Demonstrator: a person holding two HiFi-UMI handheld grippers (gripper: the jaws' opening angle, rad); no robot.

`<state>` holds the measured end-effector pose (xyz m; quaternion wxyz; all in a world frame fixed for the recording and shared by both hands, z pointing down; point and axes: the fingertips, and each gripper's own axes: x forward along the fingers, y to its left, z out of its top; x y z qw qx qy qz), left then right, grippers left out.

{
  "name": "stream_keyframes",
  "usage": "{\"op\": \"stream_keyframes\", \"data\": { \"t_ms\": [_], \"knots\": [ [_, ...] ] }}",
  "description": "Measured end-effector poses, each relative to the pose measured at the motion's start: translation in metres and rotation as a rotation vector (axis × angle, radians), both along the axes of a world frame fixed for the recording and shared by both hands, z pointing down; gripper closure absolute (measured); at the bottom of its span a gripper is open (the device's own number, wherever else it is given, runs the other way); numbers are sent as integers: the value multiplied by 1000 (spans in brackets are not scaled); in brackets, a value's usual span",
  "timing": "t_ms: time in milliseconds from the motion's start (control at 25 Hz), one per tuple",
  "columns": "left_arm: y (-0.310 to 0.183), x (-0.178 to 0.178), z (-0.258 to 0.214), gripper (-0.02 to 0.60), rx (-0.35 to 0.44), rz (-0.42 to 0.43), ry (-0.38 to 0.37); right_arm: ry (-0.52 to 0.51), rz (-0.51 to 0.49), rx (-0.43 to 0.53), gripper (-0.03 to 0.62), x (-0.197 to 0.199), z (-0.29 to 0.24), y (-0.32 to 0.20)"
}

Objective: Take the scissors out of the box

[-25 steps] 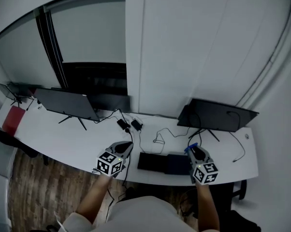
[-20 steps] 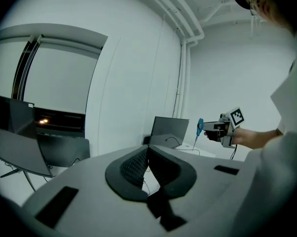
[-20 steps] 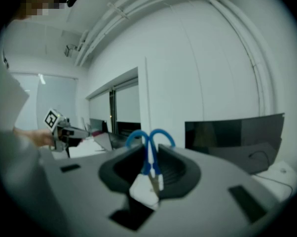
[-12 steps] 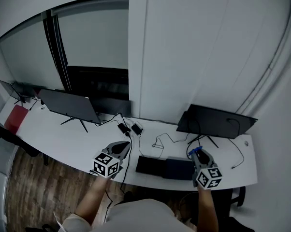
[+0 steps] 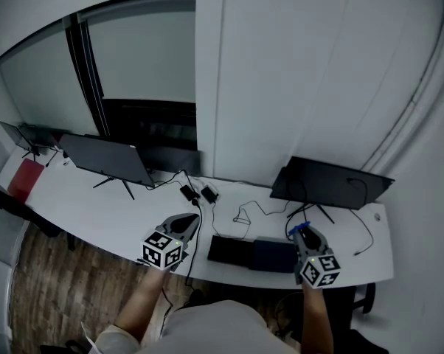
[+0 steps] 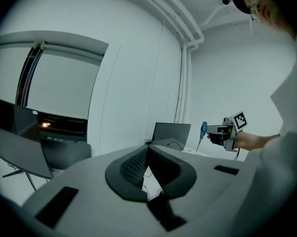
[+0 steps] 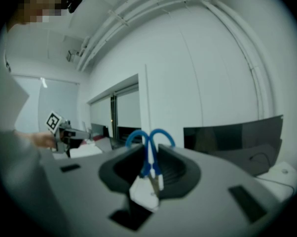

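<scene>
Two grippers, each with one marker cube (image 5: 163,251). Left gripper (image 5: 190,219), at 11 o'clock: pads pressed together, nothing between. Right gripper (image 5: 304,233), at 1 o'clock: pinches one pair of blue scissors (image 7: 149,158) by the shank, both loops out past the tips, a white piece at the near end. Holds them out of the box (image 5: 235,249), in the air by its right end. One box, dark, flat on the desk (image 5: 96,205) at 12.

Farther on:
- two black adapters (image 5: 187,193) with cables
- left screen (image 5: 104,159) at 10
- right screen (image 5: 329,179) at 2
- one small panel (image 5: 12,133) and one red slab (image 5: 23,181) at 9

Against a second ago: same pinch, both grippers placed much alike over the desk, slight slide of the whole framing. Print: only black-and-white squares on each marker cube.
</scene>
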<state>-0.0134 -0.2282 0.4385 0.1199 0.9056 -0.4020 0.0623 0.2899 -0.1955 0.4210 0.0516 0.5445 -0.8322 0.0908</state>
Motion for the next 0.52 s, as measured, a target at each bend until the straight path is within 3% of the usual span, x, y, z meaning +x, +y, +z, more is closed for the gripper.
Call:
{"op": "stream_keyframes", "data": {
  "t_ms": [520],
  "knots": [
    [-4, -4, -3, 549, 0, 7, 3, 0, -12, 0, 487, -11, -2, -6]
  ]
}}
